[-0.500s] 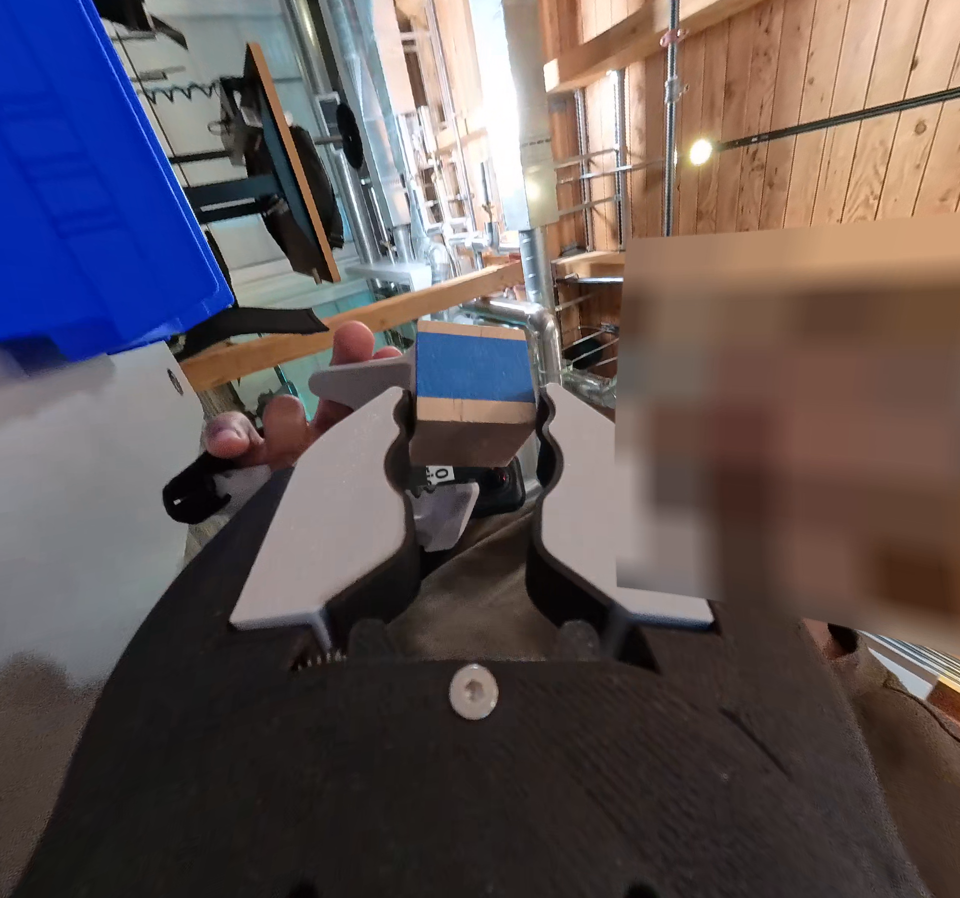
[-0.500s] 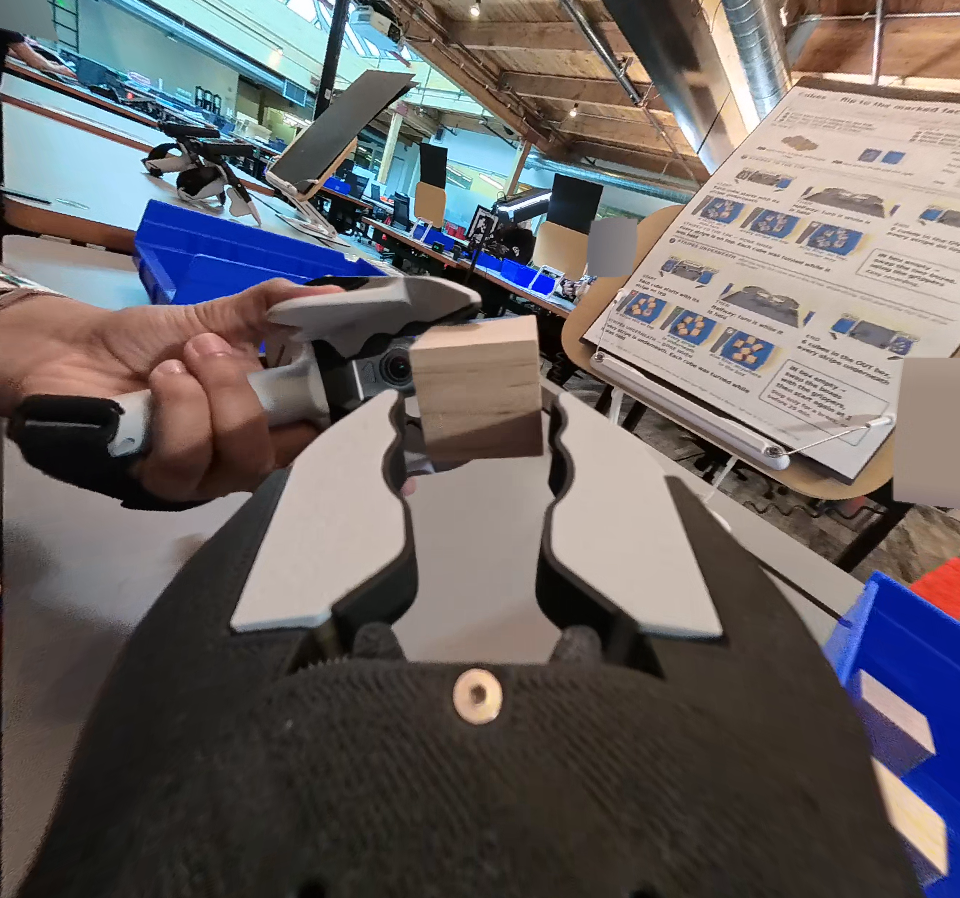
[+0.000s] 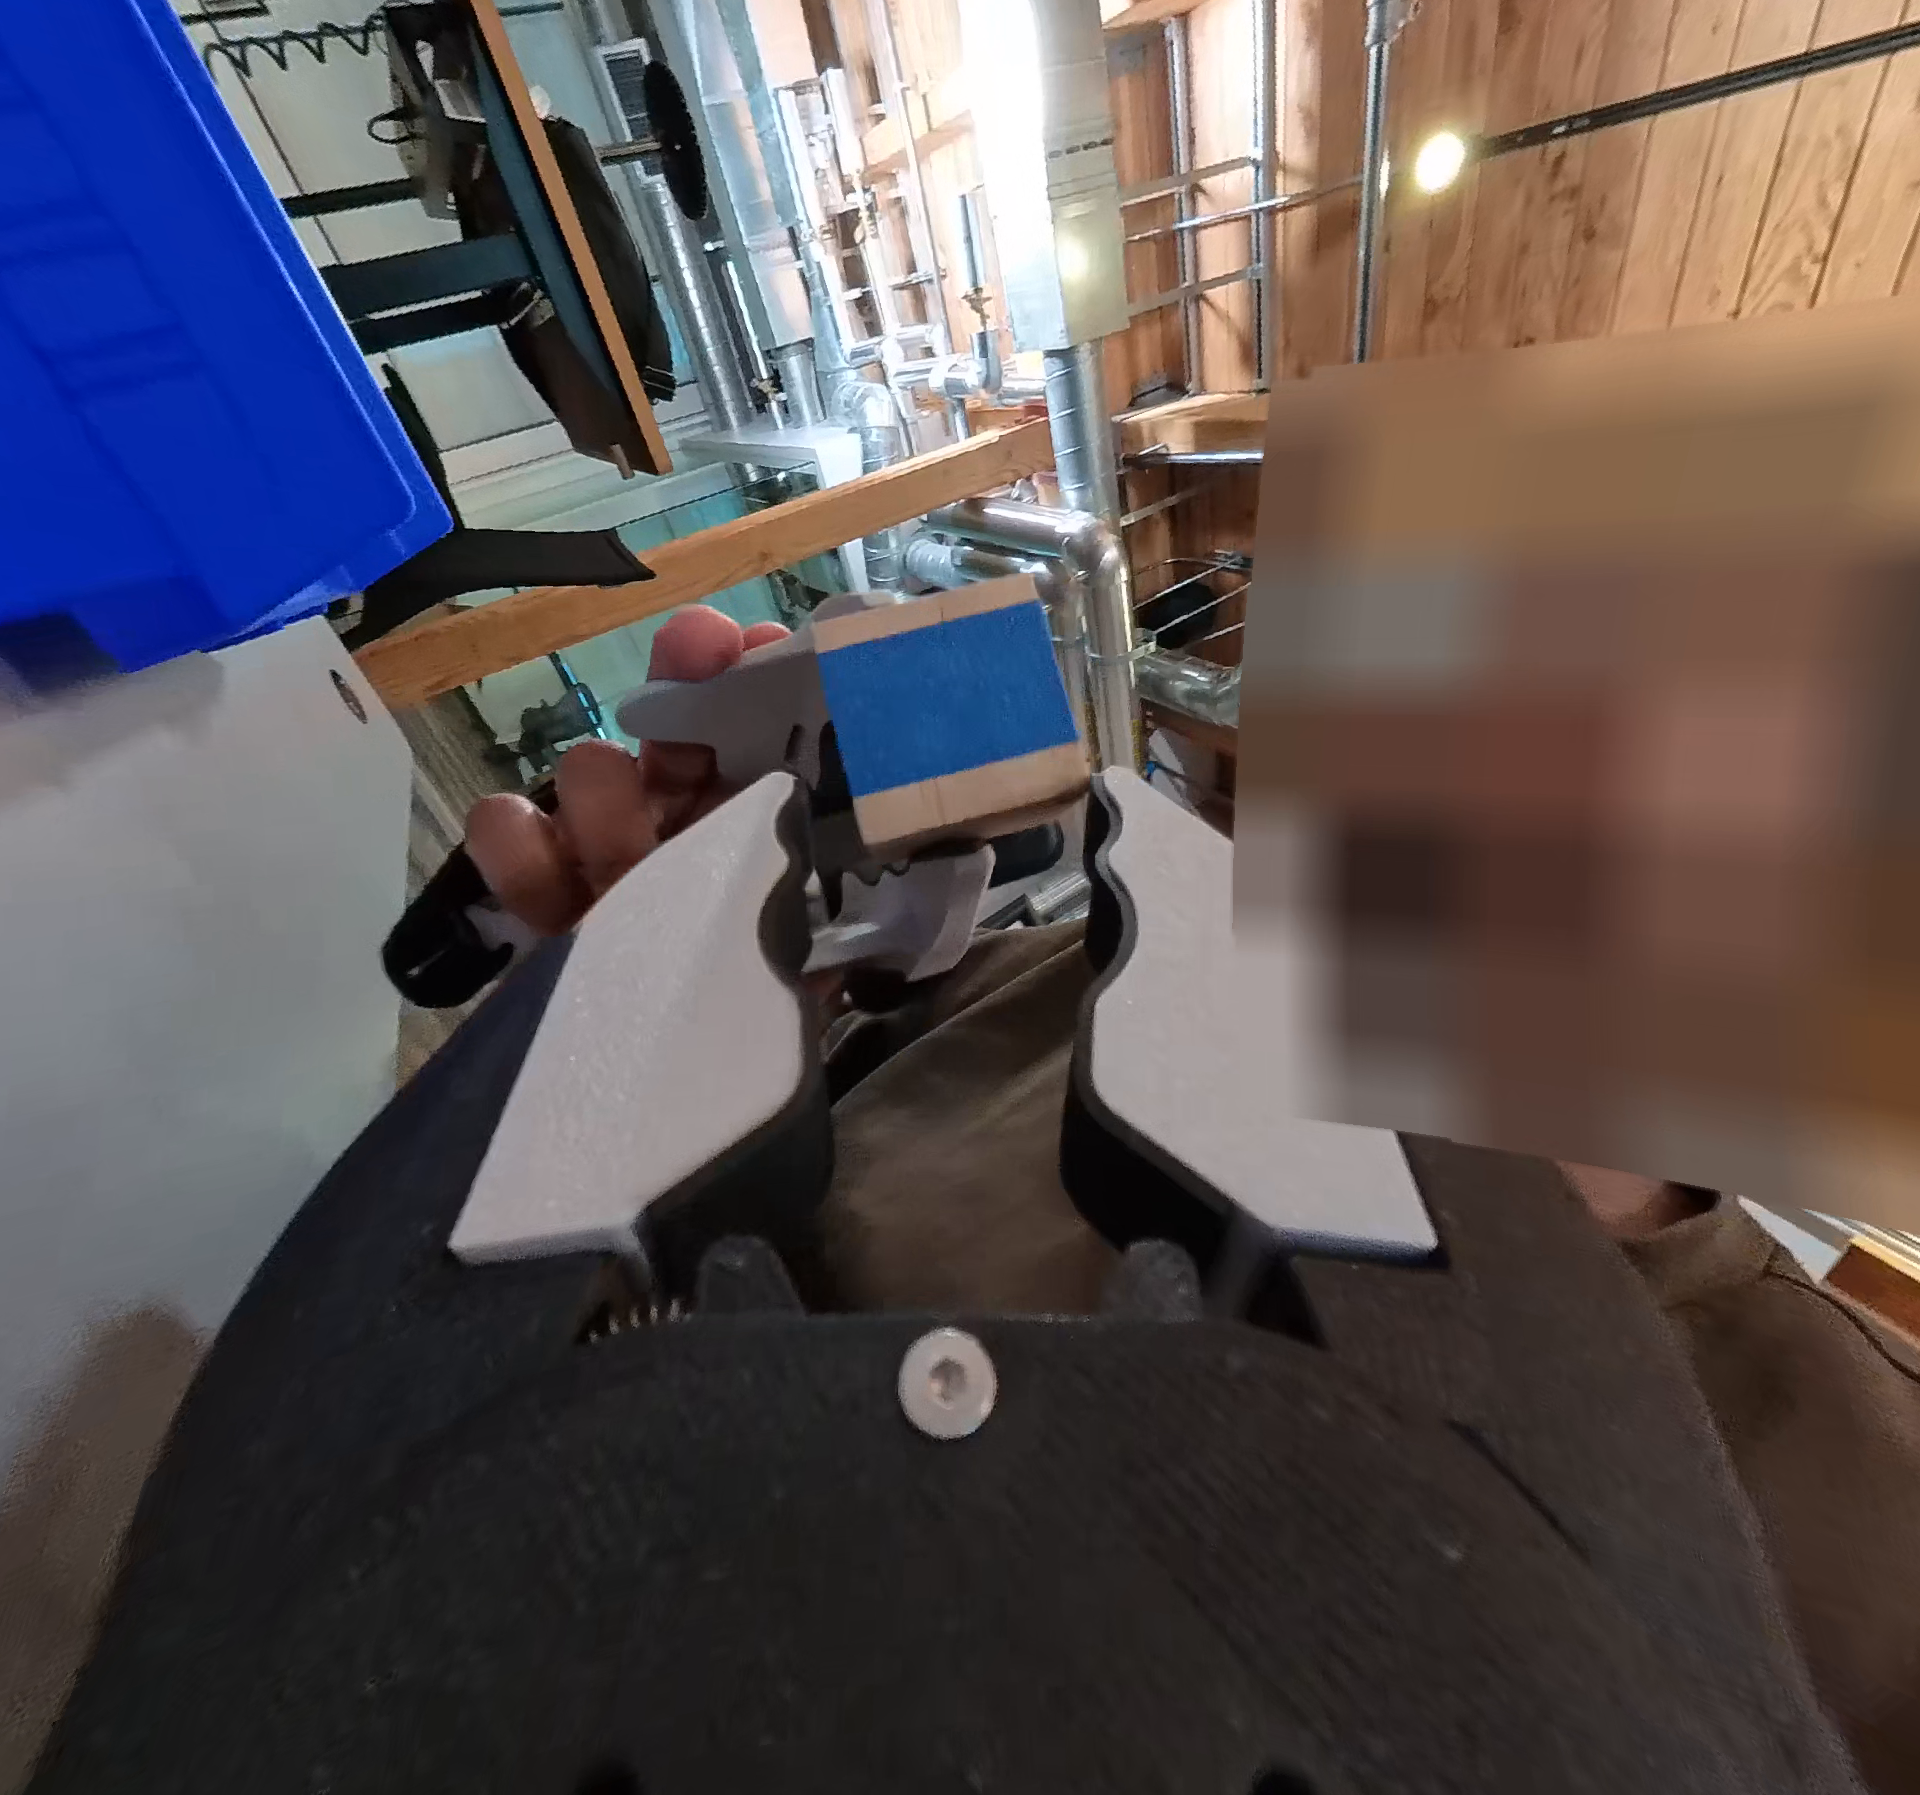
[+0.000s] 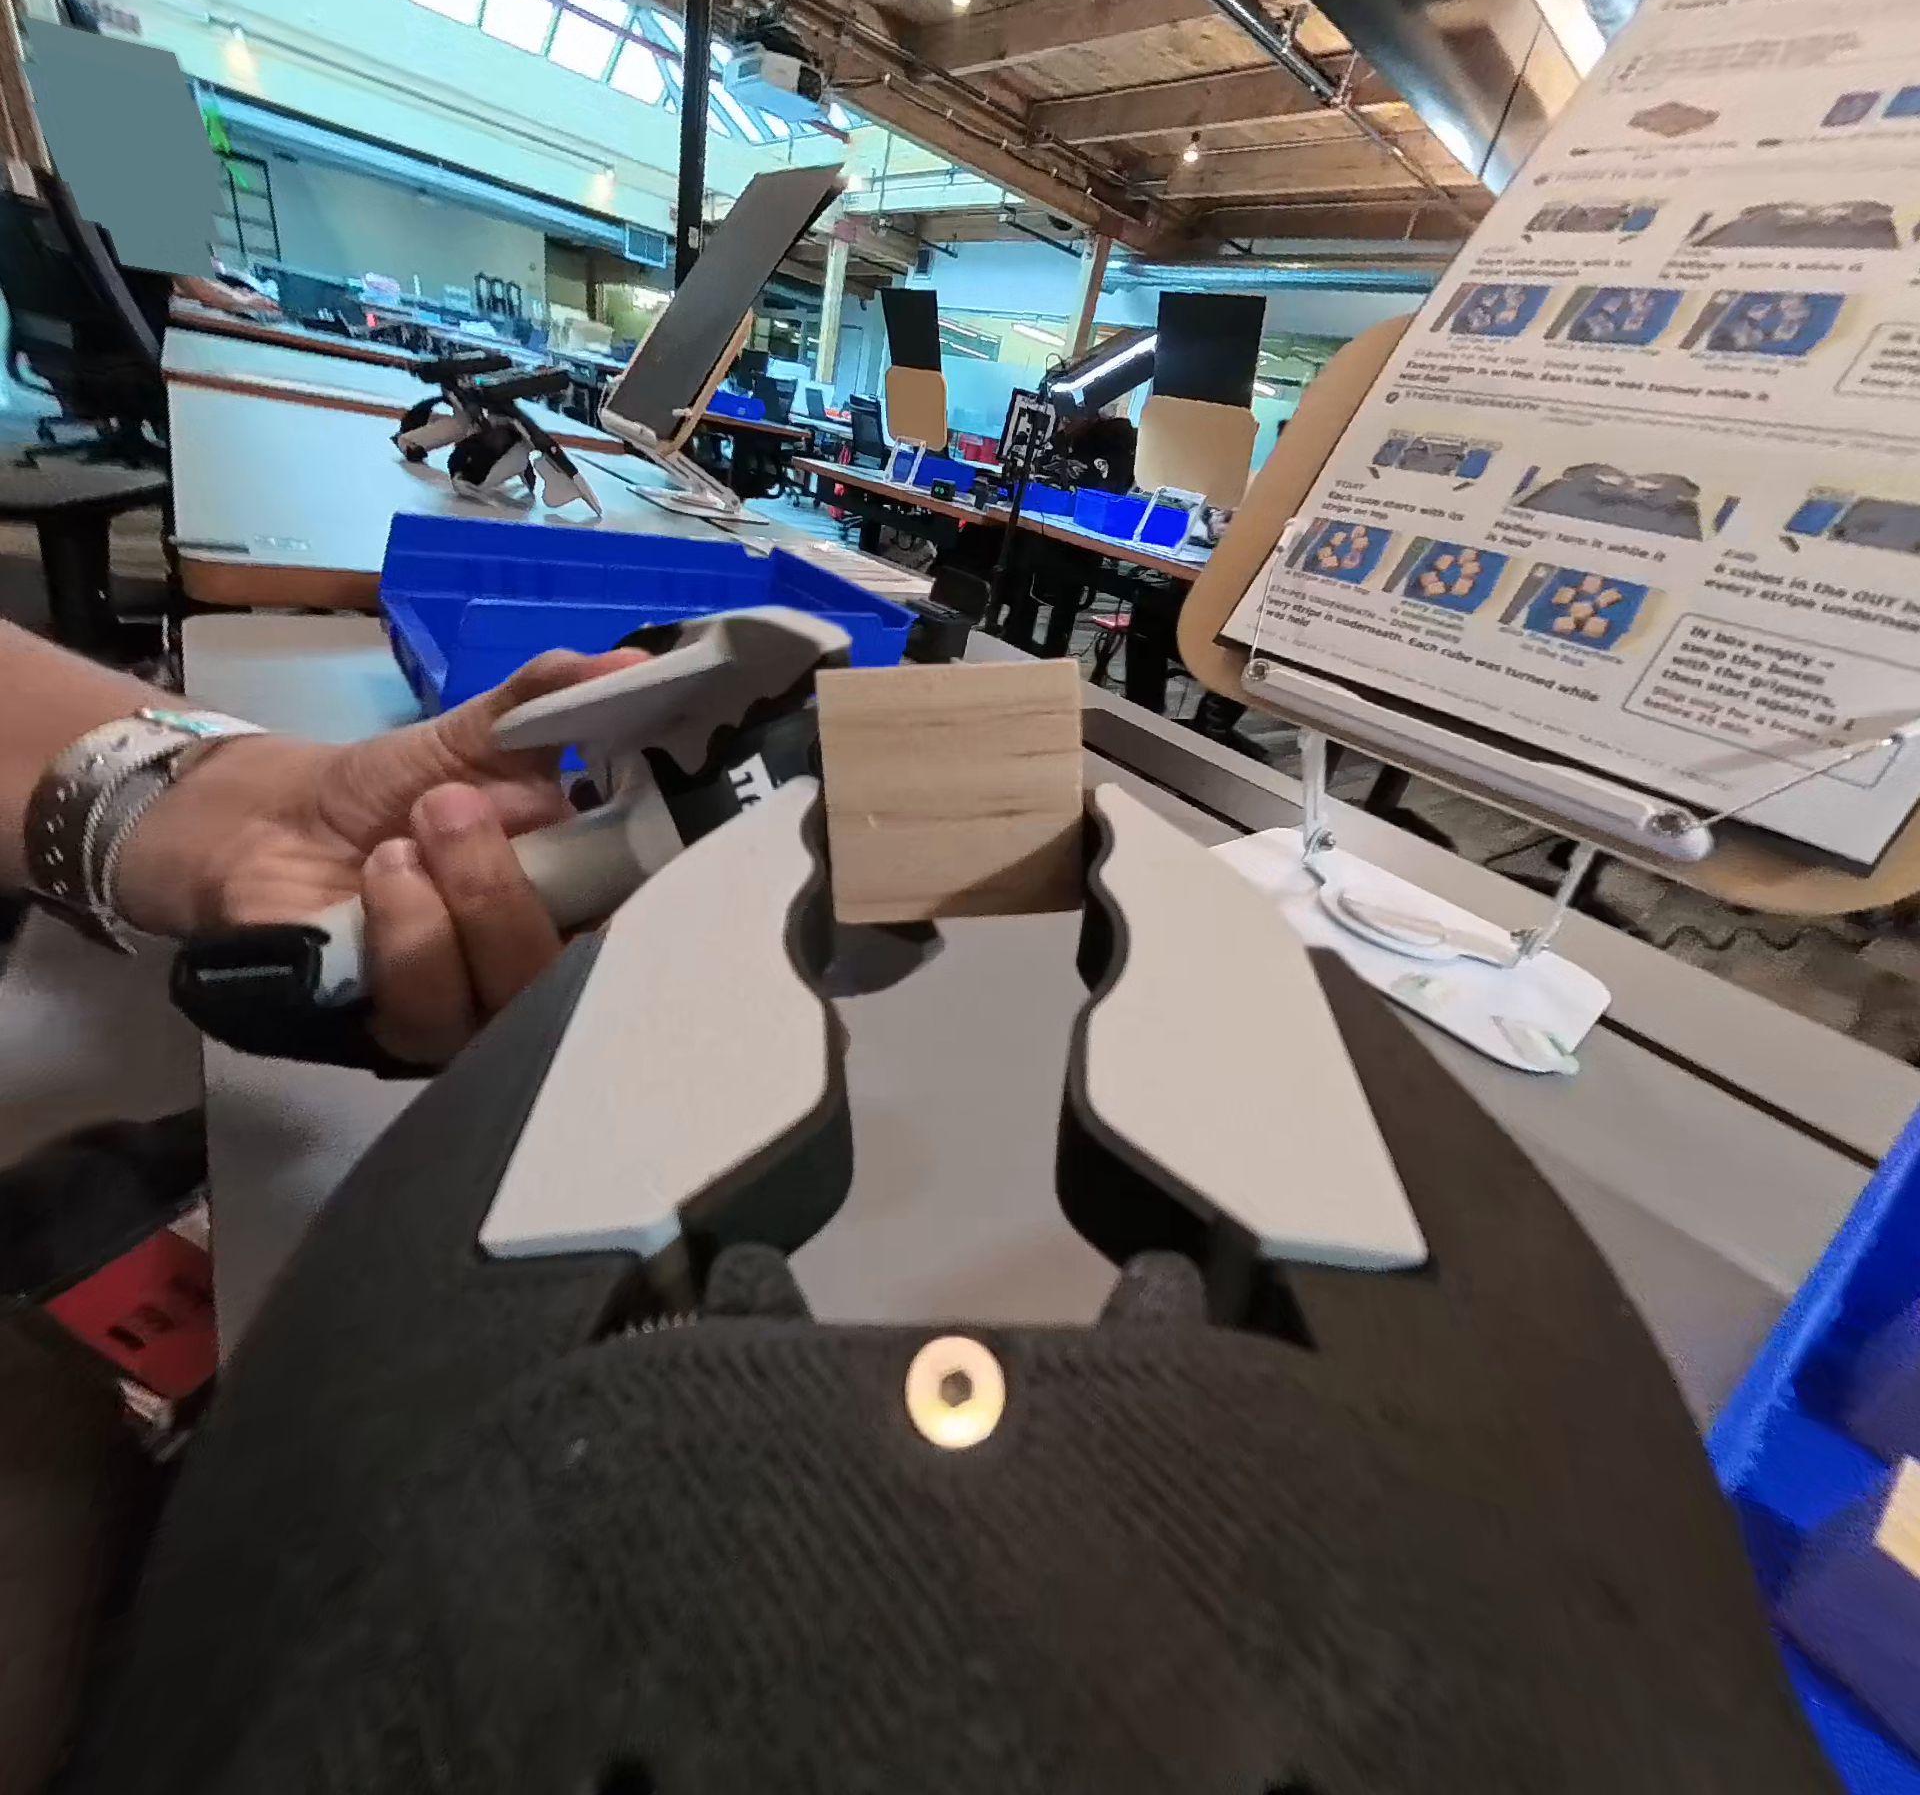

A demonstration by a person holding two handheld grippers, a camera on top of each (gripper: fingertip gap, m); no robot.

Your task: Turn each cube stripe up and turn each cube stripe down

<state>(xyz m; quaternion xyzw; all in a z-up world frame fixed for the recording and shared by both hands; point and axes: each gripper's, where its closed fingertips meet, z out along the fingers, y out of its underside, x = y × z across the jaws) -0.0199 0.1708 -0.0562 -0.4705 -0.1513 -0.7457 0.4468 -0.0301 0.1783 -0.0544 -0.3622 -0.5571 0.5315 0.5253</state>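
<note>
A wooden cube (image 4: pixel 951 789) is held up in the air between both grippers. My right gripper (image 4: pixel 953 810) is shut on it, with a finger pressed against each side. A plain face points at the right wrist camera. In the left wrist view the cube (image 3: pixel 945 706) shows its blue stripe face. My left gripper (image 3: pixel 940 800) is open, its tips a little wider than the cube and just short of it. In the right wrist view the left gripper's upper finger (image 4: pixel 707 675) sits at the cube's top left corner, held by a hand (image 4: pixel 395 841).
A blue bin (image 4: pixel 623 592) stands on the grey table (image 4: pixel 1662 1174) behind the cube. Another blue bin (image 4: pixel 1829 1433) is at the right edge. An instruction board on a stand (image 4: pixel 1610 498) is at the right. In the left wrist view a blue bin (image 3: pixel 156 291) fills the left.
The left gripper has opened off the cube and drawn back slightly. The right gripper has closed on the cube's sides and now holds it.
</note>
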